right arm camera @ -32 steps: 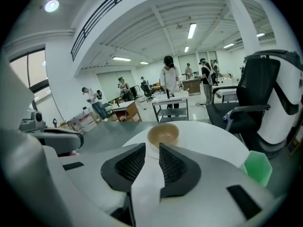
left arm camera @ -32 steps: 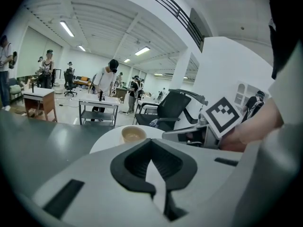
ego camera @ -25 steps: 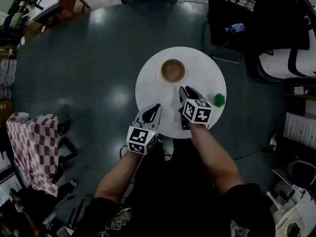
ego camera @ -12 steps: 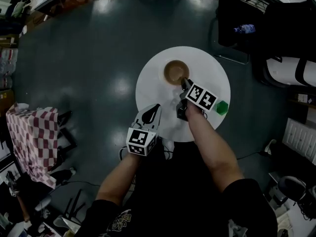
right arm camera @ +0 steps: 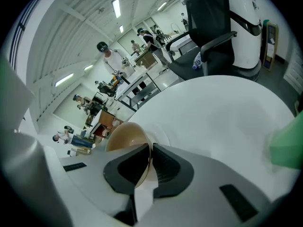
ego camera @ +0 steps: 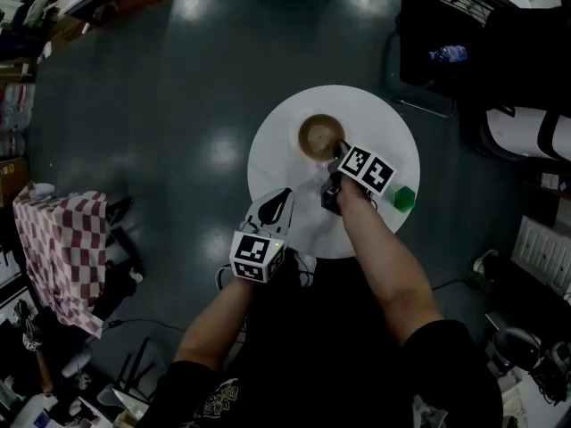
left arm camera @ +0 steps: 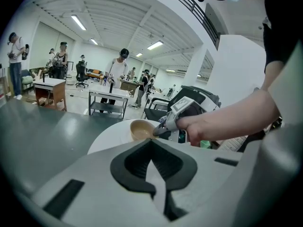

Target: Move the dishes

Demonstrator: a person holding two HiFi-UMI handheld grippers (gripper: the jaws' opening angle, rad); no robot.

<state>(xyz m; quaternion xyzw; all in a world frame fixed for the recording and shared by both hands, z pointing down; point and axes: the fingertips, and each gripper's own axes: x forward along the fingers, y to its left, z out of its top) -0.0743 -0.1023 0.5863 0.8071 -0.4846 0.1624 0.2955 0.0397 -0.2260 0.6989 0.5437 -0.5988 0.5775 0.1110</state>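
Bowl: a brown bowl [ego camera: 319, 136] sits on a white saucer [right arm camera: 163, 137], in the far middle part of a round white table [ego camera: 379, 114], well in from every edge.
Right gripper: the right gripper [ego camera: 337, 152] reaches in from the near right. Its jaws are clenched on the bowl's near-right rim, and the thin rim shows pinched between the dark pads [right arm camera: 163, 167].
Left gripper: the left gripper [ego camera: 284, 194] hangs over the near-left edge of the table, well apart from the bowl. Its jaws are pressed together with nothing between them.
Green block: a small green block [ego camera: 403, 198] lies near the table's right edge, to the right of the right forearm.
Open tabletop: bare white surface lies to the left, far and right of the bowl.
Around the table: dark glossy floor [ego camera: 178, 105] stretches wide to the left and far side. A black chair [ego camera: 446, 34] stands close at the far right. A red checked cloth [ego camera: 58, 239] lies far off to the left.
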